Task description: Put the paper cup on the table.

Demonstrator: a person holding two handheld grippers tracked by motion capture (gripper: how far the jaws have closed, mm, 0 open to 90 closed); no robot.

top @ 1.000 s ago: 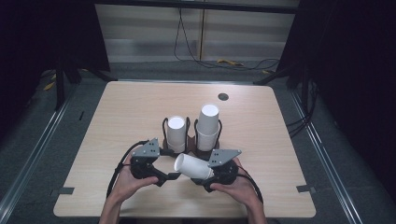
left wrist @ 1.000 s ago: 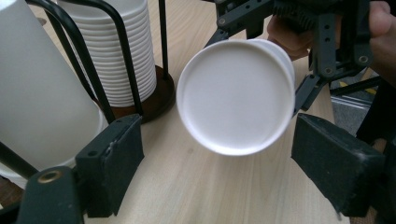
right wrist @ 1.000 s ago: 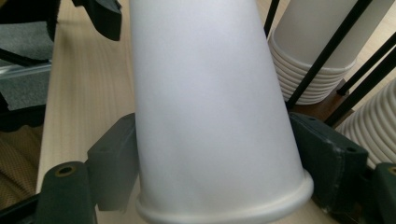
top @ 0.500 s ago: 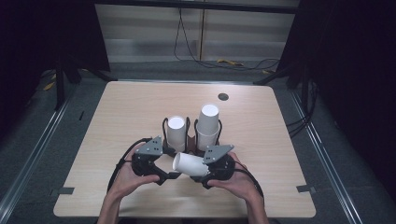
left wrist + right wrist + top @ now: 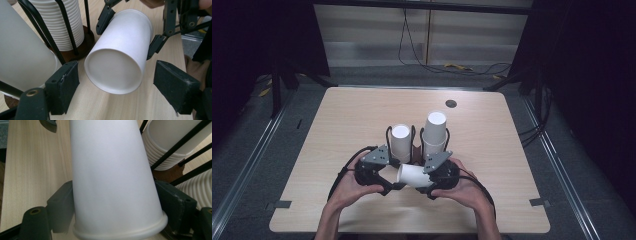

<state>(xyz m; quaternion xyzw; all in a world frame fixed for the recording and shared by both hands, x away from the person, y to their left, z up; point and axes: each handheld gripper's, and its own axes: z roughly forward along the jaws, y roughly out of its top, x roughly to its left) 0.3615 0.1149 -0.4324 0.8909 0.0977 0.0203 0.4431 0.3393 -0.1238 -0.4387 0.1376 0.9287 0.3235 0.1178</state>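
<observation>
right claw (image 5: pixel 424 176) clamps white cup (image 5: pixel 412 176) (lying sideways) | left claw (image 5: pixel 391 181) closing, pads clear | holders (image 5: pixel 388 136): stacked cups

Loose cup (image 5: pixel 413 176): one. Cup stacks (image 5: pixel 401 143): two.

No lettering, label, brand or number can be read on anything across the three views.

A plain white paper cup (image 5: pixel 117 62), black wire racks (image 5: pixel 413 137) (brown bases), and a pale wood-grain table (image 5: pixel 352 115).
</observation>
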